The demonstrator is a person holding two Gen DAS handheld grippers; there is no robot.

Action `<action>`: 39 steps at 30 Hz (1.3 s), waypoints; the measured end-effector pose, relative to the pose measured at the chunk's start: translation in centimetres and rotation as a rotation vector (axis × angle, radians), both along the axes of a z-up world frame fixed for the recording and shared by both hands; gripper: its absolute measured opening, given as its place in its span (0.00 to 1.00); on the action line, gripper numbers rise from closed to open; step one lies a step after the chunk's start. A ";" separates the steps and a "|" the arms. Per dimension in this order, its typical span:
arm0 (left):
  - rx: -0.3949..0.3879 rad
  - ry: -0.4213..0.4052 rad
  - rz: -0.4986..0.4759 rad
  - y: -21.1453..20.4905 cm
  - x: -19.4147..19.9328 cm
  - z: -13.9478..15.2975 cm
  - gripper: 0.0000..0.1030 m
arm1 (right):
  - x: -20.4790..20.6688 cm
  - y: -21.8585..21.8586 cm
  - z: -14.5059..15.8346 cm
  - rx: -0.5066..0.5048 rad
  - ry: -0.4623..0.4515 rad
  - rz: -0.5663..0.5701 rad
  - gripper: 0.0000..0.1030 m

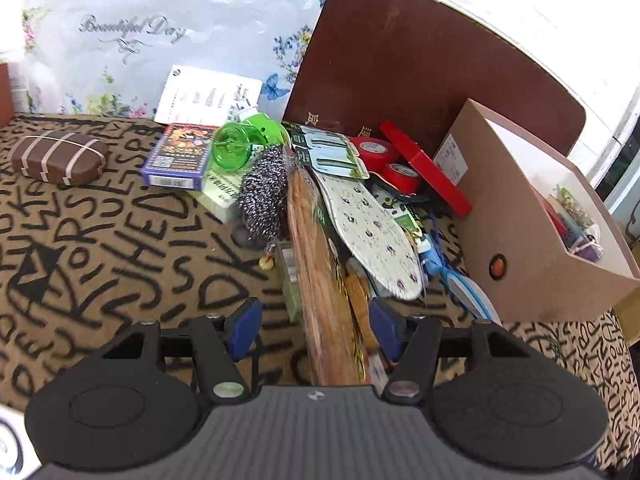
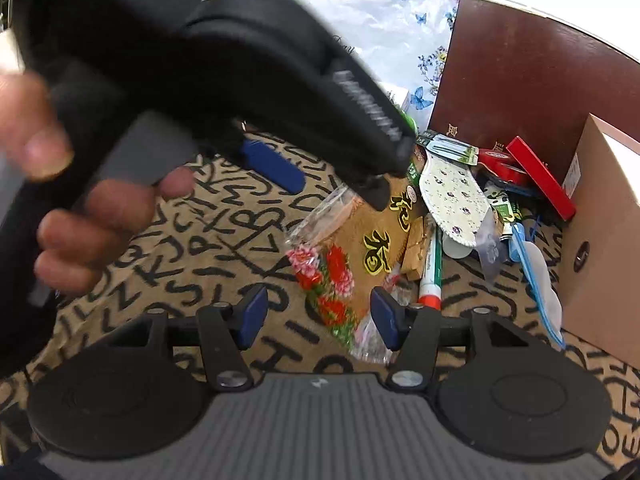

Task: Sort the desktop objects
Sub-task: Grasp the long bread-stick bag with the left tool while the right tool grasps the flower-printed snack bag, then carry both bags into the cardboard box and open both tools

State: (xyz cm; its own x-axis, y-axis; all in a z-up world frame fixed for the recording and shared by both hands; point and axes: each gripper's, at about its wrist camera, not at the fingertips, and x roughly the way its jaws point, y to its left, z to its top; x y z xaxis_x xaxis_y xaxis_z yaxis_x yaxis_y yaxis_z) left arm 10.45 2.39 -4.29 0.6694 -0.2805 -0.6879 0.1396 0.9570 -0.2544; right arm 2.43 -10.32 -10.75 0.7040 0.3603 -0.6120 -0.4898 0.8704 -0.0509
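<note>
Two claws are in my views, and both stand wide open. From my left wrist, going left to right: a brown case (image 1: 58, 159) lies alone on the lettered cloth (image 1: 120, 248); then a card box (image 1: 178, 157), a green plastic reel (image 1: 232, 144) and a steel scourer (image 1: 264, 196) bunch together. Next comes the mat packet (image 1: 324, 300), edge-on to me, its long axis running straight away from the left claw (image 1: 316, 330) toward the pile; its near end sits between the blue pads, nearer the right pad, touching neither that I can tell. Just right of it an insole (image 1: 376, 232) points toward the red tape rolls (image 1: 384, 156), and a cardboard box (image 1: 532, 240) stands at the far right. From my right wrist, the left claw (image 2: 320, 176) hangs over the packet (image 2: 360, 248), which runs diagonally from the pile down toward my right claw (image 2: 318, 322), its flowered end reaching between the fingers, ungripped. A marker (image 2: 430, 276) lies just right
</note>
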 end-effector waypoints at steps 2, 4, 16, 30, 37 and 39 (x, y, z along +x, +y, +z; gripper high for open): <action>-0.006 0.015 -0.007 -0.2 1.0 -0.3 0.60 | 0.7 0.3 -0.4 -0.006 0.008 -0.003 0.54; -0.002 0.026 -0.015 -0.4 1.9 -0.7 0.60 | 1.4 0.2 -0.8 -0.002 0.017 -0.013 0.54; 0.003 0.067 -0.022 -1.1 2.1 -1.0 0.13 | 1.9 -1.1 -0.4 0.073 0.021 -0.018 0.27; 0.019 -0.147 -0.037 -3.5 -3.3 7.5 0.13 | -2.1 -3.5 6.0 0.181 -0.148 0.001 0.19; 0.013 -0.222 -0.127 -8.5 -3.3 11.0 0.13 | -3.1 -7.8 8.6 0.203 -0.250 -0.076 0.19; 0.008 -0.237 -0.165 -10.3 -2.9 11.5 0.14 | -3.2 -9.3 9.1 0.197 -0.269 -0.104 0.19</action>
State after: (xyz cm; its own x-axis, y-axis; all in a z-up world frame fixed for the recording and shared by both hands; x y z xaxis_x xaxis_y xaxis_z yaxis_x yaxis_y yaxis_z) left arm 7.52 -7.91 7.19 0.7576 -0.3943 -0.5202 0.3481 0.9182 -0.1890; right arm -0.82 -19.64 -1.68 0.8699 0.3704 -0.3256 -0.3894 0.9210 0.0075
